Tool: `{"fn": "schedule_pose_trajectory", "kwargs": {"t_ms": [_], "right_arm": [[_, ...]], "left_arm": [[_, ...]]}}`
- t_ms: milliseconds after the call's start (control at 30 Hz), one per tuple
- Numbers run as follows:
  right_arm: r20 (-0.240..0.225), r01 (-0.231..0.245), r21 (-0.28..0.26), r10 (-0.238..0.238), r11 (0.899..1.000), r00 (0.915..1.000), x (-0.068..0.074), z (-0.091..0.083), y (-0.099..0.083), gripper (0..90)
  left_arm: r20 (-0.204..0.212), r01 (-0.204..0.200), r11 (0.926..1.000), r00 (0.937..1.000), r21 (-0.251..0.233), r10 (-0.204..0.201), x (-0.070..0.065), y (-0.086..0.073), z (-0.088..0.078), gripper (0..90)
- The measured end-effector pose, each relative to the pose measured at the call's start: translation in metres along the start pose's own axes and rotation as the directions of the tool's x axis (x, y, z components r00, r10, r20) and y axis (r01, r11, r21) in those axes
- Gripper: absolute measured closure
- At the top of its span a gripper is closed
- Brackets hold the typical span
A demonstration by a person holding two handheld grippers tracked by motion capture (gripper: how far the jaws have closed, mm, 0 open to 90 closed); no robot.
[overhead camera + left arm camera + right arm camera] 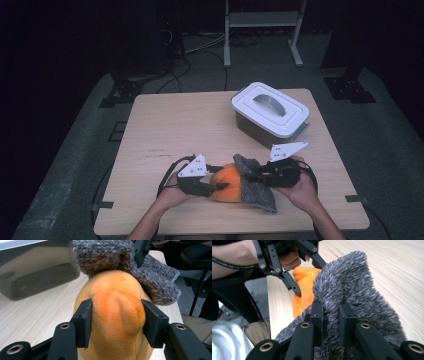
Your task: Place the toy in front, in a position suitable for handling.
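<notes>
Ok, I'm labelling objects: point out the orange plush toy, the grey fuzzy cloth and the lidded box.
orange plush toy (117,312), left gripper view, bulging middle.
grey fuzzy cloth (354,285), right gripper view, upper fold.
lidded box (270,107), high view, white lid.

Dim high view with black surroundings and soft focus; both gripper views are brighter, their nearest parts blurred.

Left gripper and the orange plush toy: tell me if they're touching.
Touching. The left gripper view shows the left gripper with both fingers pressed against the sides of the orange plush toy, the fabric bulging between them.
</notes>
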State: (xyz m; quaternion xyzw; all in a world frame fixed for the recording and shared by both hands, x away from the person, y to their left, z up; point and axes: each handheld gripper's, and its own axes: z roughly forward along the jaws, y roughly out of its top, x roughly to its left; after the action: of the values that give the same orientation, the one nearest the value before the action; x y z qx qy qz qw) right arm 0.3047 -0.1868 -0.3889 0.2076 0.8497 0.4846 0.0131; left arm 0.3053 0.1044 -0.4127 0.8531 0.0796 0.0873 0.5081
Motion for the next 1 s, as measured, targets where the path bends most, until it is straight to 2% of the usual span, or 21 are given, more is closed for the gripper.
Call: {"fn": "schedule_pose_trajectory", "kwargs": {"t_ms": [67,133,267,333,367,467,567,633,733,867,1000], "right_arm": [[0.014,0.009,0.001,-0.009,1.0,0.9999,0.003,-0.002,0.003,76.0],[-0.001,0.025,-0.021,-0.025,0.999,0.9997,0.008,-0.002,0.008,76.0],[-0.011,0.057,-0.027,-0.058,0.998,0.9983,0.015,0.0,0.015,75.9],[-0.008,0.05,-0.014,-0.051,0.999,0.9987,0.012,0.0,0.013,76.0],[0.008,0.044,0.001,-0.044,0.999,0.999,0.01,-0.001,0.01,76.0],[0.011,0.029,-0.01,-0.029,1.0,0.9995,0.008,-0.004,0.01,76.0],[-0.001,0.05,-0.029,-0.05,0.998,0.9988,0.016,-0.003,0.016,76.0],[-0.01,0.078,-0.027,-0.078,0.997,0.9969,0.023,0.001,0.022,76.0],[-0.015,0.094,-0.009,-0.094,0.996,0.9954,0.028,0.005,0.023,76.0],[-0.007,0.068,-0.007,-0.068,0.998,0.9976,0.019,0.002,0.018,76.0],[-0.003,0.018,-0.013,-0.018,1.0,0.9998,0.006,-0.002,0.008,76.0]], "left_arm": [[0.003,0.0,1.0,1.0,-0.002,0.0,-0.001,0.002,0.002,45.9],[0.013,-0.011,0.9999,0.9998,-0.007,0.012,-0.003,0.004,0.005,45.3],[0.019,-0.042,0.9991,0.9989,-0.001,0.042,-0.008,0.008,0.007,45.1],[0.02,-0.029,0.9996,0.9994,-0.005,0.029,-0.007,0.006,0.007,45.2],[0.023,-0.024,0.9997,0.9995,-0.006,0.024,-0.007,0.006,0.006,45.1],[0.024,-0.032,0.9995,0.9992,-0.004,0.032,-0.007,0.007,0.007,44.9],[0.031,-0.041,0.9991,0.9986,-0.01,0.042,-0.01,0.011,0.011,44.6],[0.032,-0.055,0.9984,0.998,-0.011,0.055,-0.013,0.013,0.013,44.3],[0.037,-0.068,0.9977,0.997,-0.006,0.068,-0.015,0.013,0.015,44.0],[0.037,-0.065,0.9979,0.9972,0.0,0.065,-0.013,0.011,0.012,44.6],[0.042,-0.055,0.9985,0.9976,0.005,0.055,-0.01,0.008,0.01,44.5]]}}
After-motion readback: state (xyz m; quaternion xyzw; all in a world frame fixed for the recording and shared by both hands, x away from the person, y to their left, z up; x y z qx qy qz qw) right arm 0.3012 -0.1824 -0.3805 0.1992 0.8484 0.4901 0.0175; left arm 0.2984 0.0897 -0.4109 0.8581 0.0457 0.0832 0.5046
